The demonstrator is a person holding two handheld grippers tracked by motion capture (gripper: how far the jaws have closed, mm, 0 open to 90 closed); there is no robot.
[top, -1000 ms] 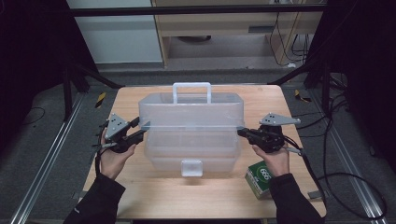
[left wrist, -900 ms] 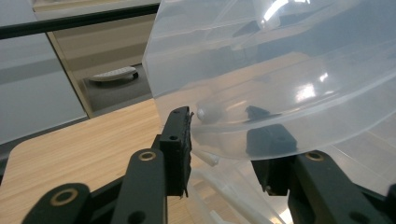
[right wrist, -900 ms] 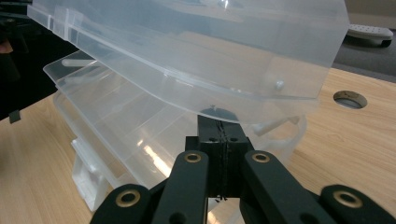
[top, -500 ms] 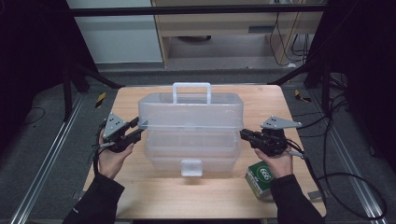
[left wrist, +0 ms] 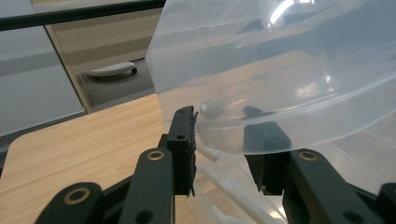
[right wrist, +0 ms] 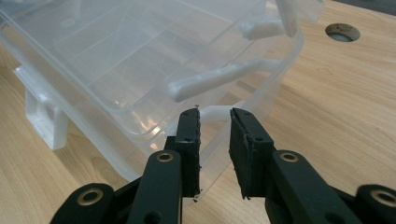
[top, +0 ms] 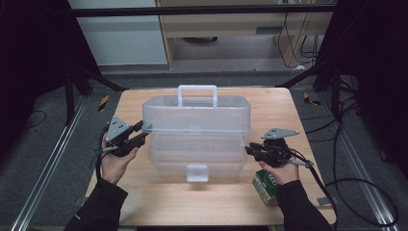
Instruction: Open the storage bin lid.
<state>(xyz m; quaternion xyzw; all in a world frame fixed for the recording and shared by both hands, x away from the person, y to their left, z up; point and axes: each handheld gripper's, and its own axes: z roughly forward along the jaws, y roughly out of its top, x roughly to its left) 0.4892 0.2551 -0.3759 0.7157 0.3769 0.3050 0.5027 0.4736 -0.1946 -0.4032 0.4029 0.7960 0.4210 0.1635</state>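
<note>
Step in hand, as I read it: opening the tiered box (top: 197,137) on the tabletop (top: 269,103), with the upper tier (top: 197,115) swung up and back over the base (top: 197,161). Left tool (top: 139,133) sits at the upper tier's left end; in the left gripper view its jaws straddle the tier's curved rim (left wrist: 243,135), 1 pad outside and 1 seen through the clear wall, set to a middling gap. Looks like a grip on the rim, though I cannot confirm both pads press. Right tool (top: 250,150) is at the base's right end; its jaws have just been opening and now stand a narrow gap apart with nothing between them, tips just short of the base rim (right wrist: 219,112) and below the white link arm (right wrist: 219,79). So the right side reads as released, the left side as carrying the tier. Next move, my guess: either the left lets go once the tier sits stable, or the right re-engages a link arm or the rim to spread the trays further; that needs wider jaws and a short advance toward the box. Front latch (top: 197,172) hangs free at the near face. Green pack (top: 267,185) lies under the right hand (top: 279,171), near the tabletop's near edge, clear of the box.
</note>
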